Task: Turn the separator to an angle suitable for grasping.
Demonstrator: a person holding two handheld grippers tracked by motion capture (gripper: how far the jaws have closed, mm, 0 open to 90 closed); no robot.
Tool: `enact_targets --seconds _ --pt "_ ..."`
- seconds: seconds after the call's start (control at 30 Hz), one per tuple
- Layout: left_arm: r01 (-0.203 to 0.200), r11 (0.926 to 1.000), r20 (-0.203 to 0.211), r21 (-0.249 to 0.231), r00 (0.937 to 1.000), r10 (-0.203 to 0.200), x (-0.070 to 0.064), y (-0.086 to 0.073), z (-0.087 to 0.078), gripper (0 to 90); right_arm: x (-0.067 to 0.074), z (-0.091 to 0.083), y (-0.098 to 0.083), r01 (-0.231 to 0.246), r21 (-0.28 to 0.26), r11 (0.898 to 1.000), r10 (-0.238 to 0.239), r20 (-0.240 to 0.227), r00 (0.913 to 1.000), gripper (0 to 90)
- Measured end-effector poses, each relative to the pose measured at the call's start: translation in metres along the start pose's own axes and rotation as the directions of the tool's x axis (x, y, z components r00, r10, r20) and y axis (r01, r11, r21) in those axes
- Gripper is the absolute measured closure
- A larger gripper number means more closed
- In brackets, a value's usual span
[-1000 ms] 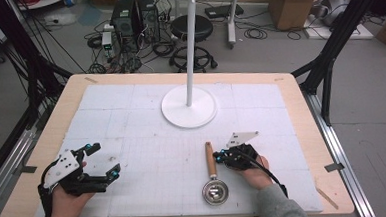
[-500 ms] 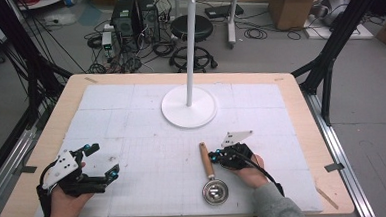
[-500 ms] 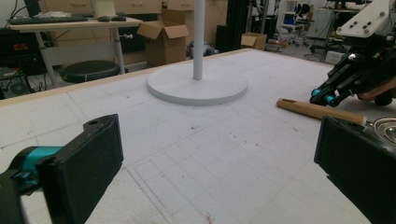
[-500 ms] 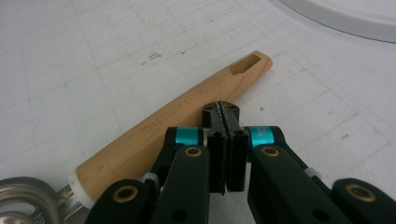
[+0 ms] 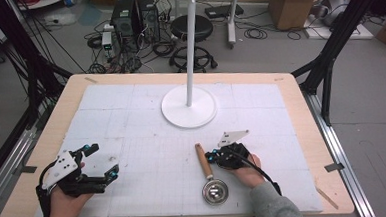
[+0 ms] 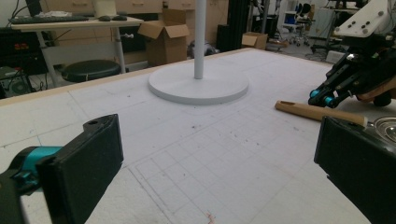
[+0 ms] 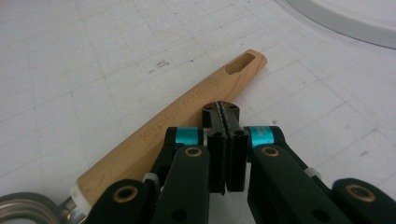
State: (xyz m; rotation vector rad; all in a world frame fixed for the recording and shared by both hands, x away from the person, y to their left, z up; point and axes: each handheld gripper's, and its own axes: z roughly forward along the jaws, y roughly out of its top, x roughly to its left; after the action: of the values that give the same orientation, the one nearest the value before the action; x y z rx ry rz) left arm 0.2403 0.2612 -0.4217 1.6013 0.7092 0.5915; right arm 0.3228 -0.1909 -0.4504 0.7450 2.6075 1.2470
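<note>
High view, left to right: the left hand-held gripper rests near the front-left corner of the tabletop, jaws spread wide with nothing between them, bare white surface open ahead of it toward the stand base. At centre front lies the wooden-handled strainer, handle pointing away from the person, metal bowl close to the front edge. Just right of the handle sits the right hand-held gripper, jaws pressed together and empty; the right gripper view places its tips beside the handle, whether touching cannot be told. Open tabletop continues to the right edge.
</note>
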Motion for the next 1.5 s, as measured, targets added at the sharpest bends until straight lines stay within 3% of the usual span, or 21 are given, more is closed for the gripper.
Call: enact_targets --seconds 0.43,0.6,0.7,0.93,1.27,1.5 --pt "0.003 1.0000 -0.006 -0.002 1.0000 -0.003 0.001 -0.001 -0.003 1.8 0.005 0.006 0.006 0.022 0.000 1.000 -0.022 -0.007 0.9997 90.0" --pt "0.008 1.0000 -0.005 -0.001 1.0000 -0.008 0.002 -0.001 -0.003 1.8 0.009 -0.006 0.009 0.013 -0.037 0.999 -0.013 0.002 0.9999 90.0" --pt "0.010 1.0000 -0.004 0.000 0.9999 -0.010 0.003 -0.001 -0.001 1.8 0.014 -0.016 0.011 0.005 -0.067 0.998 -0.006 -0.015 0.9999 90.0" --pt "0.006 1.0000 0.007 0.006 1.0000 -0.006 0.001 -0.001 0.004 1.8 0.037 -0.032 0.009 0.031 -0.089 0.996 -0.036 -0.063 0.9974 90.0" --pt "0.006 1.0000 0.022 0.006 0.9997 -0.006 0.001 0.000 0.012 1.8 0.065 -0.024 0.009 0.065 -0.015 0.998 -0.066 -0.132 0.9890 90.0" --pt "0.006 1.0000 0.030 0.006 0.9995 -0.006 0.001 0.000 0.015 1.8 0.077 -0.013 0.011 0.099 0.045 0.994 -0.092 -0.145 0.9852 90.0"
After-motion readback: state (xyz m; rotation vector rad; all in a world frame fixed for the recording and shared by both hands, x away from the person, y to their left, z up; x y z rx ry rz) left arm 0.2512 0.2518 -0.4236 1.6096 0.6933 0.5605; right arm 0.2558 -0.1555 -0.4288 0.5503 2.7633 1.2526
